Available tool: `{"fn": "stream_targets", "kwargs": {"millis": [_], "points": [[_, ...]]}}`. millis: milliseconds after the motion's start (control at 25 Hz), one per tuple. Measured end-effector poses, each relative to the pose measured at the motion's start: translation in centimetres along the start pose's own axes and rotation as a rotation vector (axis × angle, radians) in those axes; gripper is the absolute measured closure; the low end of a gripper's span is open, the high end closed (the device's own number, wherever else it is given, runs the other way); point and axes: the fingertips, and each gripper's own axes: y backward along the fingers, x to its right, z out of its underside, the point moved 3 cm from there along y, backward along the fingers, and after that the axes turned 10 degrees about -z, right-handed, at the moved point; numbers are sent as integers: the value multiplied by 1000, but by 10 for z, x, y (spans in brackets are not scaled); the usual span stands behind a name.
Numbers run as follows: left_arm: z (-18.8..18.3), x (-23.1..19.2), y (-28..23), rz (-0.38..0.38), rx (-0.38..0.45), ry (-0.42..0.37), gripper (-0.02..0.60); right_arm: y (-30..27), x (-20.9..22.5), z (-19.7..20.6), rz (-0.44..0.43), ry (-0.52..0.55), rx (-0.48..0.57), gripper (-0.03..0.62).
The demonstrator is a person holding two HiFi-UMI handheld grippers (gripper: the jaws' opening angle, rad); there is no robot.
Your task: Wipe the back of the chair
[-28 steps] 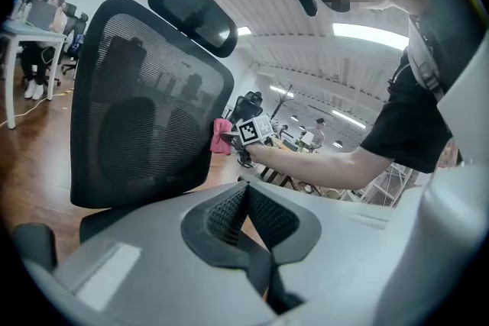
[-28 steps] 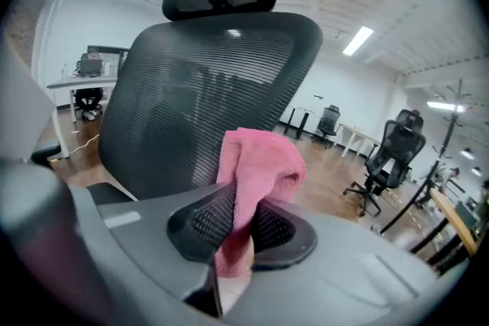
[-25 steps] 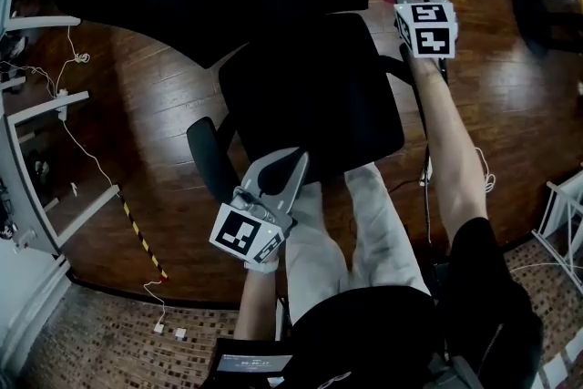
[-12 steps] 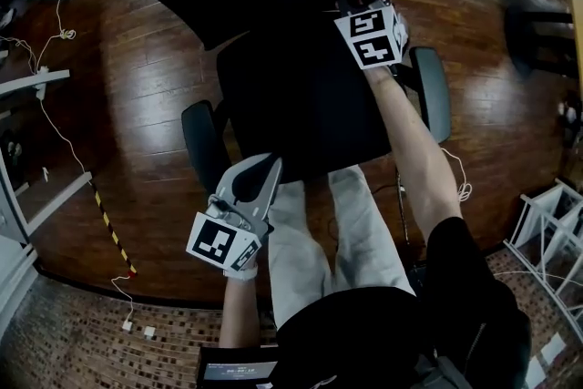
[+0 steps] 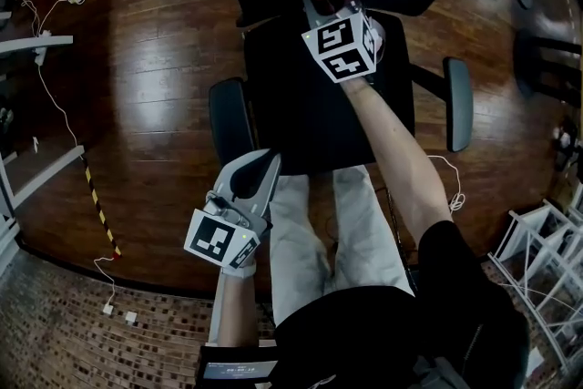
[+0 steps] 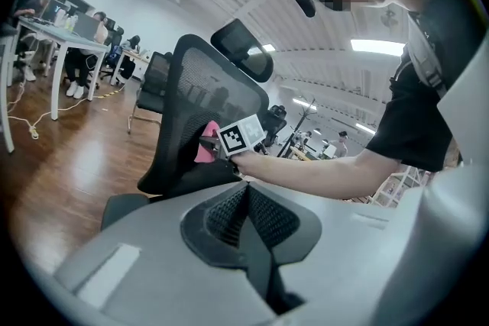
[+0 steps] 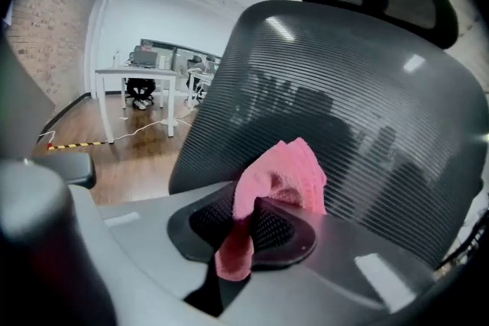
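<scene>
One pink cloth [image 7: 279, 172] | clamped in right gripper [image 5: 329, 1] | bunched end toward chair back [image 7: 367, 103]

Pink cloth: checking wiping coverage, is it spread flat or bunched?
Bunched: the pink cloth is a crumpled wad clamped by the right gripper.

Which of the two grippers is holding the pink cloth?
The right gripper: its jaws are shut on the pink cloth, held up by the chair's mesh backrest. The left gripper is shut with nothing between its jaws.
</scene>
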Motion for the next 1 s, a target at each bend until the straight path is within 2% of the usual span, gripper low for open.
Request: {"fn": "stream_targets", "kwargs": {"millis": [160,320,400,480,600,760,1000], "points": [[-1,-16,11,-17,8,4,592,-34,-60,-30,-129,81,16,551],[-2,-29,22,-40,11,8,592,-61,-124,-63,-315,181,64,551],[-2,-34,25,-50,11,9,592,-70,-148,-68,-386,235,68,552],[0,-35,27,-56,8,10,592,-75,-160,-64,-418,261,57,551],[3,-32,27,-53,4,8,592,-73,-144,-47,-380,229,33,551],[6,-24,18,-36,-7,8,592,-60,-90,-16,-272,103,5,551],[8,-1,-2,23,-39,-25,592,-19,-17,40,-139,21,-45,551]]}}
